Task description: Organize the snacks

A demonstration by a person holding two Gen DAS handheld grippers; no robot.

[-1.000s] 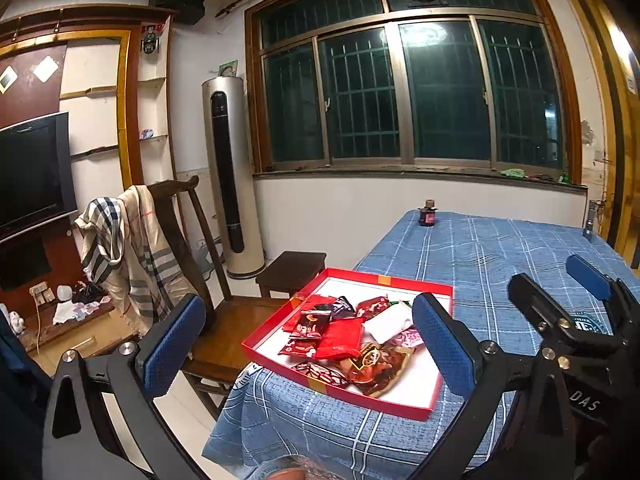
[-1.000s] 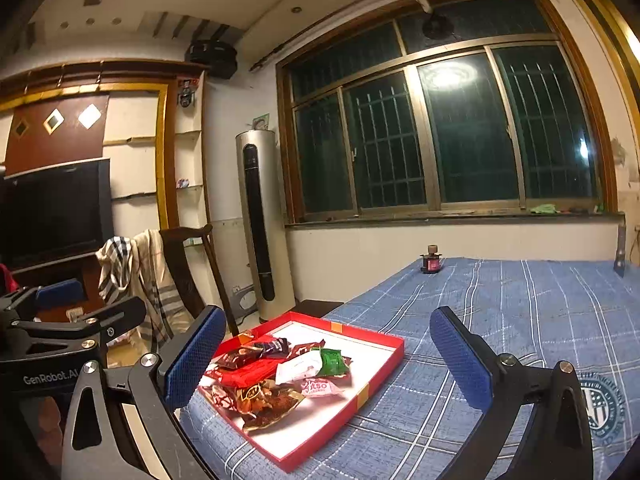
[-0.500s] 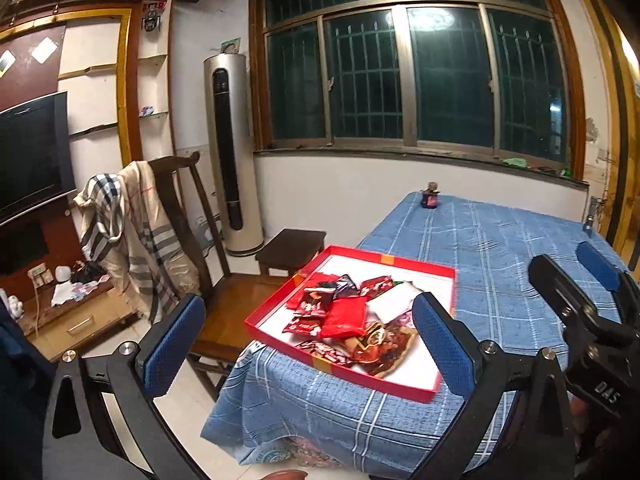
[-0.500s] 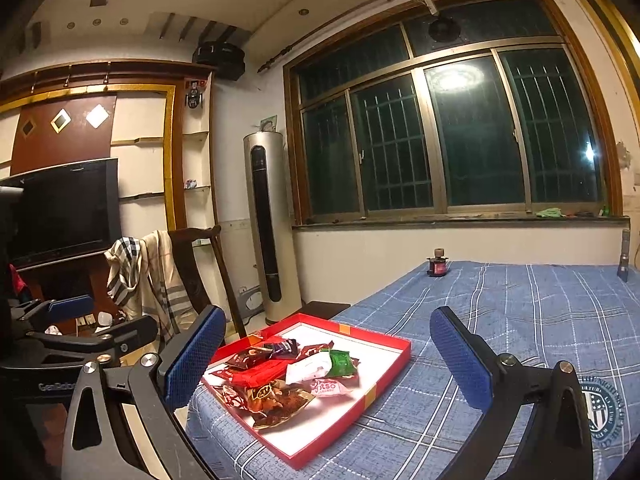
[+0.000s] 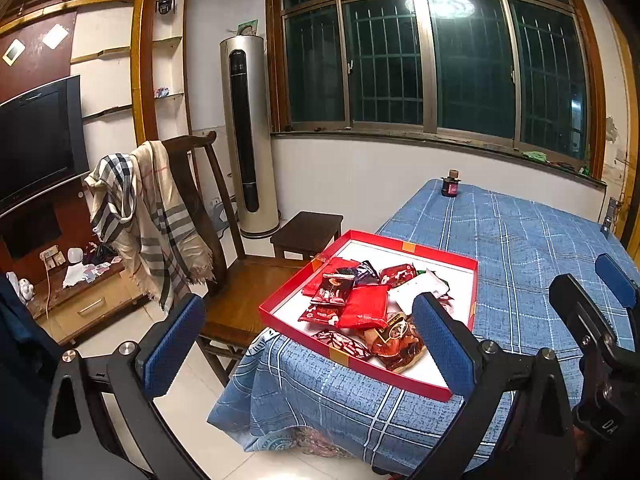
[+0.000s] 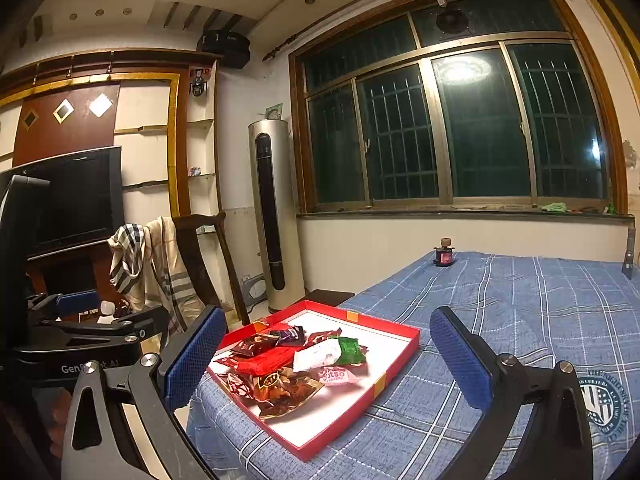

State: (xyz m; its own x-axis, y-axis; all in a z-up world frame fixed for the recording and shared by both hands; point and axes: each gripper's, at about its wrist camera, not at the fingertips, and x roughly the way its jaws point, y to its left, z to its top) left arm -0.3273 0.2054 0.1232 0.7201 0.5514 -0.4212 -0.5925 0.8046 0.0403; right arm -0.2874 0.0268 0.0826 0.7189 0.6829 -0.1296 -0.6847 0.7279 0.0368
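A shallow red box (image 5: 476, 280) (image 6: 400, 368) with a white floor sits at the near left corner of a table under a blue plaid cloth (image 5: 520, 248) (image 6: 520, 304). Several snack packets lie piled in it: a red pouch (image 5: 362, 312), a white packet (image 6: 316, 356), a green packet (image 6: 352, 350), a brown bag (image 5: 396, 344) (image 6: 288, 392). My left gripper (image 5: 308, 340) is open and empty, held back from the box. My right gripper (image 6: 324, 360) is open and empty, above the table edge; it also shows at the right of the left wrist view (image 5: 600, 320).
A small dark jar (image 5: 451, 185) (image 6: 443, 253) stands at the table's far edge. A wooden chair (image 5: 208, 240) with scarves over its back stands left of the table, with a low stool (image 5: 308, 232), a tower air conditioner (image 5: 248, 136) and a TV (image 5: 36, 140).
Both grippers have drawn back and risen a little, so the box and table look smaller and lower in view. The jaws have stayed open. The snacks have not moved.
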